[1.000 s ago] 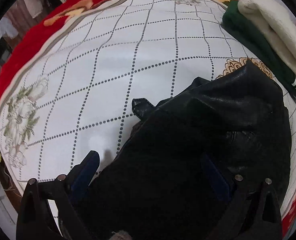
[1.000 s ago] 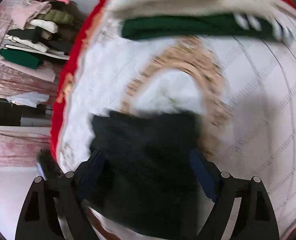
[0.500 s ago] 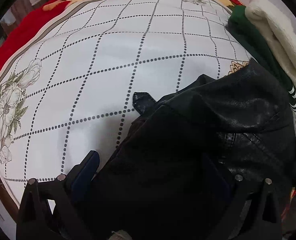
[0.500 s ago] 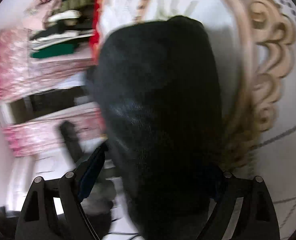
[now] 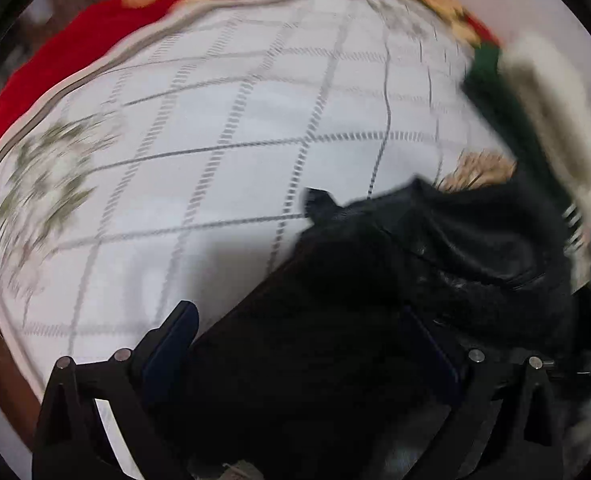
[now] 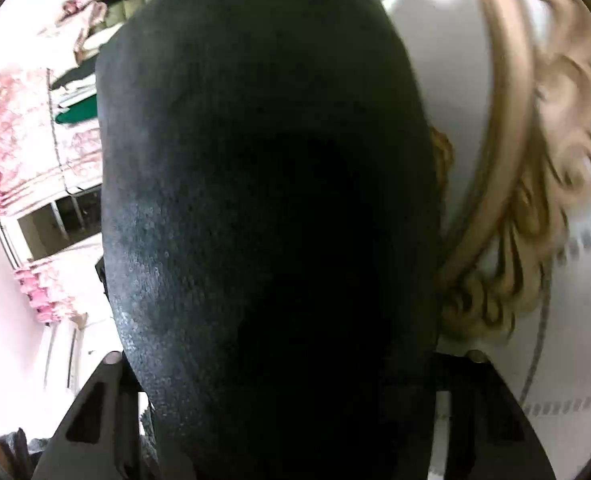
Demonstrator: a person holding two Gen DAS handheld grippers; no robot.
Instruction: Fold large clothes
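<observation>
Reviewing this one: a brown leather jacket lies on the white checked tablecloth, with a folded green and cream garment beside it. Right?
Not quite. The leather jacket is black, not brown, as the left wrist view shows. It does lie on the white checked tablecloth, beside the folded green and cream garment.

In the left wrist view, a jacket (image 5: 435, 272) lies on a tablecloth (image 5: 223, 128), filling the lower right of the frame. A stack of 2 folded garments (image 5: 535, 112) sits at the upper right, behind the jacket. Bare tablecloth spreads across the left and centre.
</observation>
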